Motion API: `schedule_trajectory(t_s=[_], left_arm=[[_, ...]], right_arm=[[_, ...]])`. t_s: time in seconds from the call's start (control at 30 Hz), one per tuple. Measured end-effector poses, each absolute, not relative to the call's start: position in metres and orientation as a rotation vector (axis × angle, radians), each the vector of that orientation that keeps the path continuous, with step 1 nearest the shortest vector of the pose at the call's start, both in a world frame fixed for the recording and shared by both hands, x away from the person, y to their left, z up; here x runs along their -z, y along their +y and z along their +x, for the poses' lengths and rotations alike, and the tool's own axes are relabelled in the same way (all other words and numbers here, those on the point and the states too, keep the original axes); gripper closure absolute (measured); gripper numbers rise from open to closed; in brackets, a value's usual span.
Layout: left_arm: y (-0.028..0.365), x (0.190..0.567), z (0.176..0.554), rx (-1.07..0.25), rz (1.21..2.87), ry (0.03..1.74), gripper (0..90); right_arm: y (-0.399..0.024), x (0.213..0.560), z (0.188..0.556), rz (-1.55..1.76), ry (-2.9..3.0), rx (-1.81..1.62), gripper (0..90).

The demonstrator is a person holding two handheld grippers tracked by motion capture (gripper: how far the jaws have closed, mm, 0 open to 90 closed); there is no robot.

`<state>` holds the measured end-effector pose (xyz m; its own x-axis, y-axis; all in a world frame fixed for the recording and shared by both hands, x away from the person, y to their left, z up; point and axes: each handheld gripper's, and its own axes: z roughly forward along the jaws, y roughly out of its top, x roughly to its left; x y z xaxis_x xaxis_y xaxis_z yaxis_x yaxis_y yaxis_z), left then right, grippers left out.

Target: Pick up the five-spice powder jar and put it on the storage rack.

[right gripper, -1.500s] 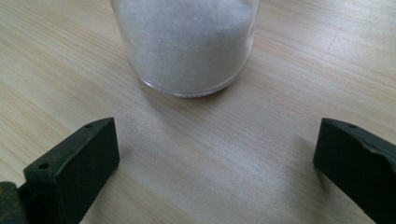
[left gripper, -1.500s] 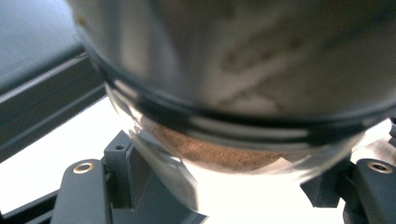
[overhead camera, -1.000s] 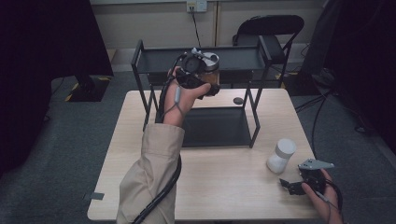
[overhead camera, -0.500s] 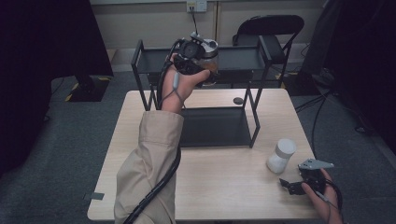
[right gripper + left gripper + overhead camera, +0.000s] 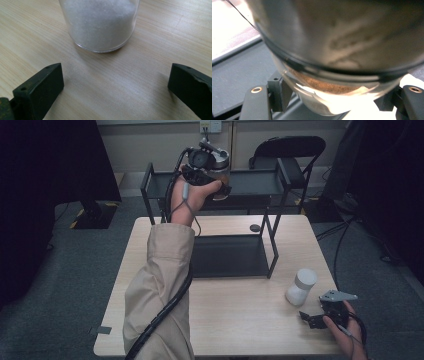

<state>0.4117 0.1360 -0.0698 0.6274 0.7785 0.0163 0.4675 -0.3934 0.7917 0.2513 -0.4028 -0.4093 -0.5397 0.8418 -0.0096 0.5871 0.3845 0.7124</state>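
My left arm wears a loose beige sleeve (image 5: 157,285), with a black ribbed cable (image 5: 159,317) trailing along it. My left gripper (image 5: 337,100) has matte black jaws, each with a brass-ringed screw hole. My right gripper (image 5: 325,312) is black, topped by a grey three-cornered plate (image 5: 338,296); its blocky jaws show small holes and worn edges.

Folding chair (image 5: 290,151) behind wooden table (image 5: 235,320).
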Motion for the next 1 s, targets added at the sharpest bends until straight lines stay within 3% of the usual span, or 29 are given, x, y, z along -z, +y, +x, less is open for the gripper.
schedule_trajectory(t_s=[1.0], left_arm=[[0.121, 0.084, 0.461, -0.504, 2.067, 1.03, 29.7]], right_arm=[[-0.403, 0.409, 0.251, 1.239, 2.278, -0.947, 0.0]])
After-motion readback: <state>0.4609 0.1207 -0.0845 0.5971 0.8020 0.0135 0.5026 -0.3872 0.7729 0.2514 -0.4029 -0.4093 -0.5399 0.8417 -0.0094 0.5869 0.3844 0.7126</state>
